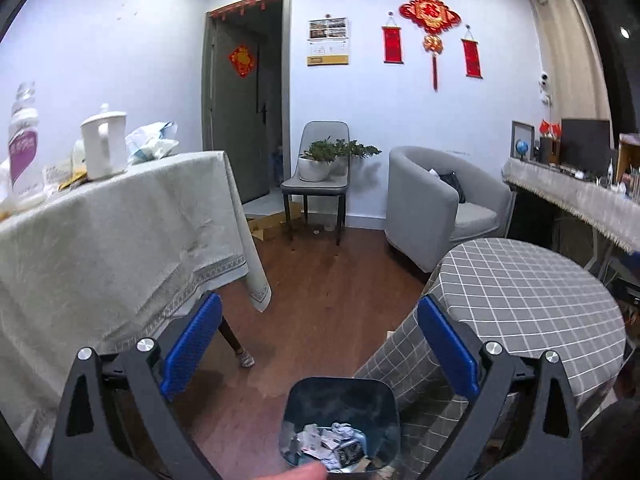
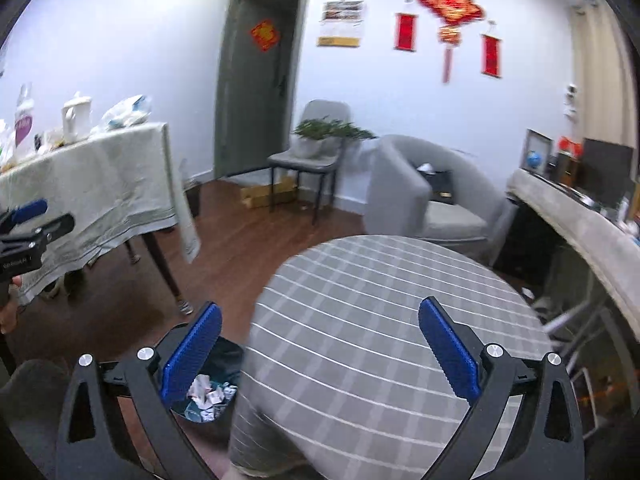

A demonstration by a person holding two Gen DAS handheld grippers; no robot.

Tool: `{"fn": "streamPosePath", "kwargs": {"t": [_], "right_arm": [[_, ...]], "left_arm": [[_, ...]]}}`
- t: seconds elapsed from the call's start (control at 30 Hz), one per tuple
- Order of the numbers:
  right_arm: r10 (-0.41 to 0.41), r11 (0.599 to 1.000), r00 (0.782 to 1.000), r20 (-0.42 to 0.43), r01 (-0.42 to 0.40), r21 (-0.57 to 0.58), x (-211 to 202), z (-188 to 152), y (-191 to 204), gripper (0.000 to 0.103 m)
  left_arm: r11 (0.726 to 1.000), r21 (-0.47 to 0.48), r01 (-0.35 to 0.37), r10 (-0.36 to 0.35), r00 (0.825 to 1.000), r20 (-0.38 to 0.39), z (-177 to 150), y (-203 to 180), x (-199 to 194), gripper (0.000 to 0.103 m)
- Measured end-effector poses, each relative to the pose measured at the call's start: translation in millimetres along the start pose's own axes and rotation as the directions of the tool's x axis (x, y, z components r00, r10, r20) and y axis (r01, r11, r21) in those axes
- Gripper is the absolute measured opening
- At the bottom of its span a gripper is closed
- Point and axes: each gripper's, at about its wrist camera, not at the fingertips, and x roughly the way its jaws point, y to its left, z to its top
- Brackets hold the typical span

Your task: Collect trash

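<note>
Down at the near edge of the left wrist view, left claw (image 1: 320, 344) has its blue pads spread wide, nothing between them. Trash bin (image 1: 340, 420) sits on the wood floor (image 1: 320, 280) right under it, with crumpled paper scraps (image 1: 328, 444) lying in its bottom. A fingertip (image 1: 304, 472) shows at the bottom edge, just in front of the bin.

Right claw (image 2: 320, 344) is also wide apart and empty, hovering over the near edge of the round counter (image 2: 400, 300) with the grey checked cloth. From that view the bin is on the floor just beside the round counter's left edge, partly hidden behind the left pad; scraps visible inside. Left claw shows at the far left edge of the right view, held in a hand (image 2: 8, 312).

Further left, a long counter (image 1: 100, 240) with a pale cloth carries a white jug (image 1: 104, 144), a clear bottle (image 1: 24, 140) and a crumpled plastic bag (image 1: 152, 140) near its far corner.

Far side: grey armchair (image 1: 432, 208), chair (image 1: 320, 184) with a potted plant (image 1: 320, 160) on its seat, dark door (image 1: 240, 120), red wall hangings (image 1: 430, 16). Right view is motion-blurred.
</note>
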Motion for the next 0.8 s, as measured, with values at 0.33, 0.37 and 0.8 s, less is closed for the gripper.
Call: {"fn": "streamPosePath", "kwargs": {"t": [0.33,0.37,0.8], "right_arm": [[-0.052,0.991,0.998,0.041,0.046,0.124,-51,-50,-49,0.100],[-0.046,0.991,0.998,0.040,0.041,0.129,-52,-55,-50,0.100],[0.033,0.986,0.999,0.020,-0.036,0.163,-52,-88,-44,0.100]], "left_arm": [[1.000,0.008,-0.018,0.018,0.999,-0.028,-33,1,-23,0.100],[1.000,0.007,-0.023,0.023,0.999,-0.037,-37,1,-24,0.100],[0.999,0.037,0.017,-0.013,0.995,-0.103,-77,-5,-31,0.100]]}}
